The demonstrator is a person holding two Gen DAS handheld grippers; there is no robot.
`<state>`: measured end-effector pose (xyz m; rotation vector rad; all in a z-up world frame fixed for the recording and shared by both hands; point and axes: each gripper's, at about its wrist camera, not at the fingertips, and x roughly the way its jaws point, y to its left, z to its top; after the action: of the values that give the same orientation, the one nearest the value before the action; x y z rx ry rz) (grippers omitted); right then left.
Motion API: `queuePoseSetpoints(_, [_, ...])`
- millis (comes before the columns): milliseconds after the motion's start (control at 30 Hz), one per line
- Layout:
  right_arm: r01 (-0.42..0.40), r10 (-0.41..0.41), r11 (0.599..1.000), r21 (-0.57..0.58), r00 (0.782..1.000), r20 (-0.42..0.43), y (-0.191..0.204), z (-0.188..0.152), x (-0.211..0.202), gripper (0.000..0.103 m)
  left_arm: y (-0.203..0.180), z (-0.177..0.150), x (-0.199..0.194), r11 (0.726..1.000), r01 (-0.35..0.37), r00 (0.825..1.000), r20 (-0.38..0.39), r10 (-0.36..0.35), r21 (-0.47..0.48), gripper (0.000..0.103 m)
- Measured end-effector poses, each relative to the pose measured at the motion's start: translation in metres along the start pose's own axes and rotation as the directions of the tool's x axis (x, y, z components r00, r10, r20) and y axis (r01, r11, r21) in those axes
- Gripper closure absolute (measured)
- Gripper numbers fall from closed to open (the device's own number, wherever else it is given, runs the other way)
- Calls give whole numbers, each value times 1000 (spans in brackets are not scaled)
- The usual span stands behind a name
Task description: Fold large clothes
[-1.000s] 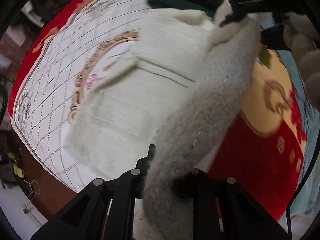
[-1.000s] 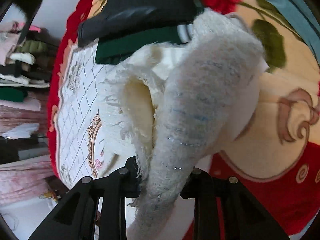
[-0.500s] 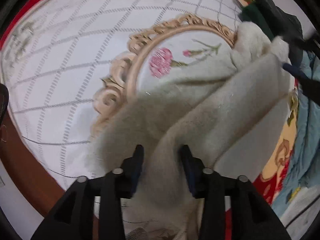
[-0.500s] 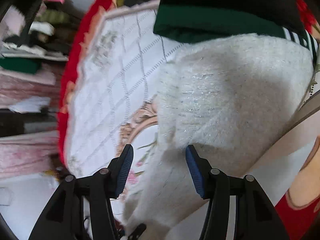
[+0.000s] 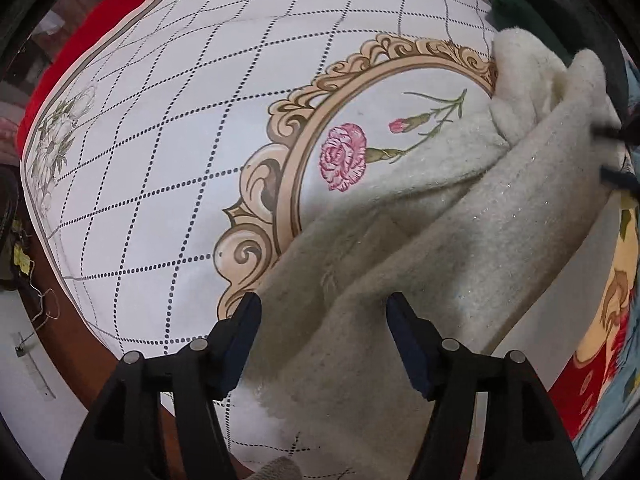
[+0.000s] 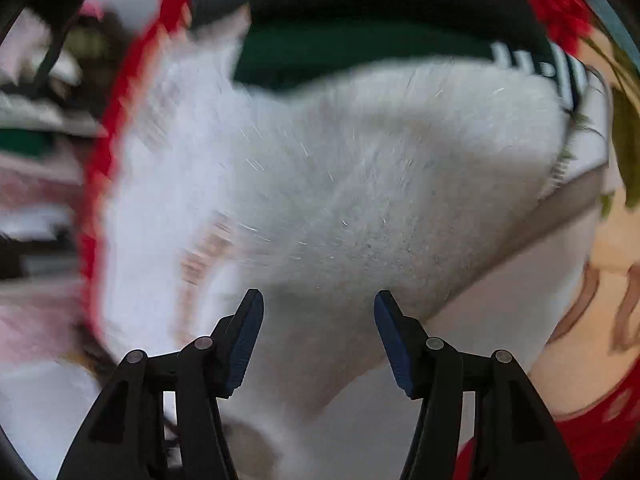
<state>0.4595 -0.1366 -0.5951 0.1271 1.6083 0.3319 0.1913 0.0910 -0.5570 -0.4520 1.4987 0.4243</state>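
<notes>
left wrist view shows my left gripper (image 5: 322, 334) open over the cream fleece garment (image 5: 460, 216) lying bunched on the quilted bedspread (image 5: 168, 160), right gripper (image 6: 319, 330) likewise open, so i judge a fold just released; next, regrasp an edge.

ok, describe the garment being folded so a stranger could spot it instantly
Find the white quilted cover with the dotted diamond grid and gold-framed pink carnation. Along that frame's right side lies the cream fuzzy garment, bunched in folds. Unlike the flat dark green clothing behind it, it is pale, fluffy and faintly glittery.
</notes>
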Motion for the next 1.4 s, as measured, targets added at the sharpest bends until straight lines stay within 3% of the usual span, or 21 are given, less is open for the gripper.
queuePoseSetpoints(67, [129, -133, 991, -45, 986, -103, -5, -12, 17, 47, -4, -1, -5, 1000, -10, 1000, 12, 10, 21, 40])
queuePoseSetpoints(133, [264, -275, 960, -94, 953, -125, -23, -34, 10, 48, -14, -1, -12, 999, -18, 999, 30, 17, 45, 40])
queuePoseSetpoints(233, [443, -450, 893, -82, 870, -202, -88, -80, -2, 48, -26, -10, -24, 996, -11, 999, 53, 6, 90, 40])
queuePoseSetpoints(300, [548, -544, 833, -75, 785, -297, -146, -115, 1, 48, -36, -21, -29, 995, -8, 998, 63, 1, 104, 40])
queuePoseSetpoints(333, [574, -559, 816, -75, 748, -358, -172, -132, 5, 48, -40, -24, -32, 994, -10, 998, 69, 2, 108, 40])
queuePoseSetpoints(400, [597, -546, 801, -39, 702, -457, -216, -161, 12, 48, -46, -34, -36, 995, -10, 997, 74, 2, 103, 40])
queuePoseSetpoints(433, [604, -524, 797, 16, 705, -478, -235, -172, 7, 48, -49, -37, -37, 995, -9, 997, 77, 2, 96, 40])
queuePoseSetpoints(467, [582, -494, 811, 59, 735, -464, -241, -177, -1, 48, -52, -42, -38, 996, -14, 997, 83, 7, 87, 40])
queuePoseSetpoints(533, [489, -411, 855, 170, 840, -353, -235, -172, -26, 48, -58, -47, -41, 997, -31, 996, 86, 24, 74, 40])
queuePoseSetpoints(600, [335, -292, 905, 263, 937, -190, -213, -154, -53, 47, -62, -48, -40, 997, -48, 994, 98, 43, 55, 40])
queuePoseSetpoints(633, [256, -232, 924, 282, 966, -118, -197, -144, -58, 47, -59, -50, -42, 997, -55, 993, 105, 49, 50, 40])
queuePoseSetpoints(700, [71, -74, 965, 251, 997, 1, -161, -111, -65, 47, -54, -45, -40, 998, -56, 991, 122, 52, 29, 40])
queuePoseSetpoints(800, [-74, 65, 979, 192, 997, 49, -110, -62, -60, 47, -46, -38, -39, 1000, -30, 988, 148, 31, -10, 40])
queuePoseSetpoints(900, [-169, 160, 977, 132, 984, 80, -48, -10, -52, 22, -39, -32, -32, 1000, -10, 990, 139, 13, -23, 40])
queuePoseSetpoints(967, [-158, 150, 984, 88, 985, 85, -12, 19, -40, 18, -35, -28, -24, 999, 10, 993, 120, -6, -30, 40])
queuePoseSetpoints(1100, [50, -50, 999, 16, 998, -30, 36, 48, 14, 18, -28, -22, -4, 999, 35, 996, 79, -34, -20, 40])
queuePoseSetpoints(1133, [100, -100, 995, -7, 994, -35, 39, 50, 22, 22, -28, -20, 0, 999, 33, 997, 71, -33, -4, 45])
queuePoseSetpoints(1167, [172, -173, 985, -28, 985, -16, 42, 47, 26, 49, -29, -18, 4, 1000, 27, 998, 65, -28, 11, 53])
queuePoseSetpoints(1233, [215, -214, 976, -42, 977, 21, 46, 39, 25, 67, -24, -15, 0, 999, 39, 995, 95, -40, 10, 96])
queuePoseSetpoints(1333, [201, -199, 979, -29, 978, 64, 46, 27, 5, 83, -20, -18, -19, 997, 73, 984, 164, -76, 27, 99])
queuePoseSetpoints(1400, [161, -160, 987, -4, 983, 86, 39, 15, -16, 87, -16, -24, -40, 994, 100, 974, 202, -105, 30, 99])
